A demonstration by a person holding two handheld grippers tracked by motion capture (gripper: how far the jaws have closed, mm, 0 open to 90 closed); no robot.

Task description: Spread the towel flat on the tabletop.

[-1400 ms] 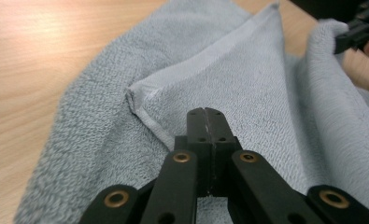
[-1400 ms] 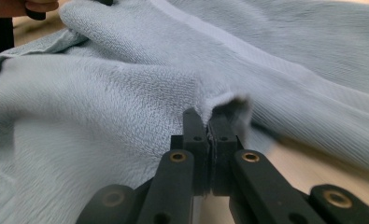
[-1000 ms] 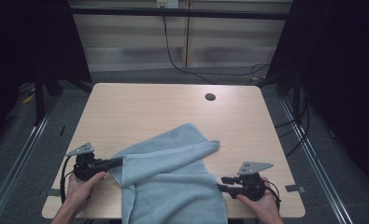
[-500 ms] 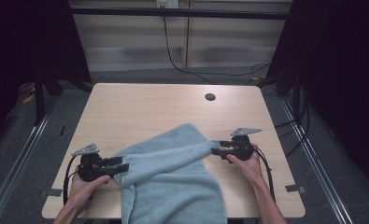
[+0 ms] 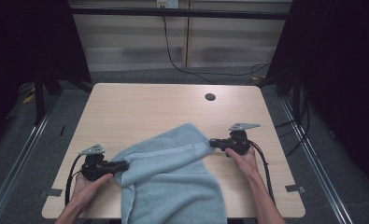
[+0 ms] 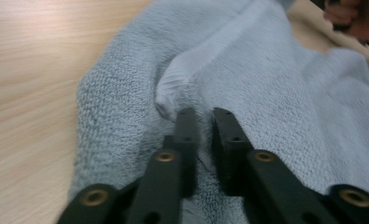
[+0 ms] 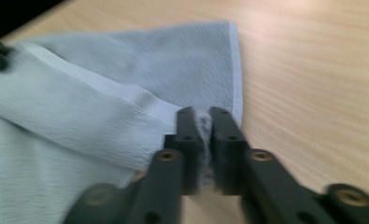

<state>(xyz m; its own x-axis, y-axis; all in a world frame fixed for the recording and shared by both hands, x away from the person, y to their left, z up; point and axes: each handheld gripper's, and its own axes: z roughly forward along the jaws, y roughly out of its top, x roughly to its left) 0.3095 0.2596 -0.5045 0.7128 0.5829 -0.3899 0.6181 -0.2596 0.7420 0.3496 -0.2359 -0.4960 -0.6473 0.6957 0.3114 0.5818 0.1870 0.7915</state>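
A light blue towel [image 5: 173, 172] lies rumpled on the wooden table [image 5: 140, 107], and its near end hangs over the front edge. My left gripper [image 5: 125, 164] is at the towel's left edge. Its jaws have just been closing and pinch a raised fold of the towel [image 6: 266, 93] between them [image 6: 203, 116]. My right gripper [image 5: 211, 142] is at the towel's far right corner. Its jaws have also just closed, and the hemmed corner of the towel [image 7: 79, 93] is squeezed between them [image 7: 203, 116].
A round dark cable hole [image 5: 210, 97] sits near the table's far edge. Bare wood stretches behind the towel and to both sides. Black frame posts and cables stand beyond the table, and a cable trails from each gripper.
My right gripper moved from the table's front right edge up to the towel's far right corner and shut on it. My left gripper stayed at the left edge, backed off slightly, then closed on the fold.
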